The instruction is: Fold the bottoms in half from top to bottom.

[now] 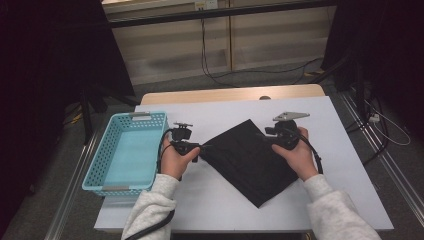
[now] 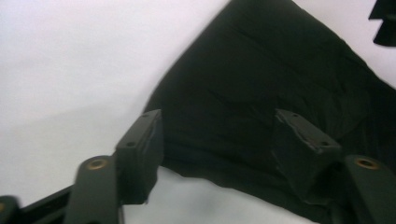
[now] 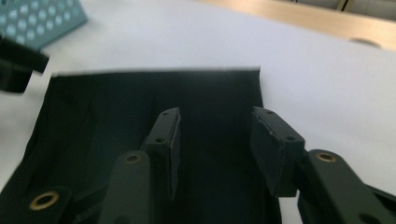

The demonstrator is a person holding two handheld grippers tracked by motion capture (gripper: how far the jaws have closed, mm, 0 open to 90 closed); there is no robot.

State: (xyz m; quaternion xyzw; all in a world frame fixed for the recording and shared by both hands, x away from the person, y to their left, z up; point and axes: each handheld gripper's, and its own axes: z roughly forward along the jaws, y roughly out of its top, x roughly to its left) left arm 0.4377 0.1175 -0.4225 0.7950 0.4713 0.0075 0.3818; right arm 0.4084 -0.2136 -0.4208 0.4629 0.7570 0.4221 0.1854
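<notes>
At the left of the white table top (image 1: 350,165) stands a light blue basket (image 1: 102,159) with perforated walls, its long side running from near to far. Just right of it the left gripper (image 1: 200,148) is held in the person's left hand (image 1: 175,159), pointing right at the left corner of the black cloth (image 1: 250,157). In the left gripper view its jaws stand apart over that corner of the black cloth (image 2: 261,88), the pads pressing on nothing. The cloth lies flat in the middle of the table (turned like a diamond, one corner toward the near edge), well apart from the basket. At its far right edge sits the right gripper (image 1: 267,134), held in the right hand (image 1: 299,156), with a grey three-cornered plate on top. In the right gripper view its jaws are likewise apart, hovering above the cloth (image 3: 116,107) with nothing clamped between them, and a corner of the basket (image 3: 42,21) shows far left
</notes>
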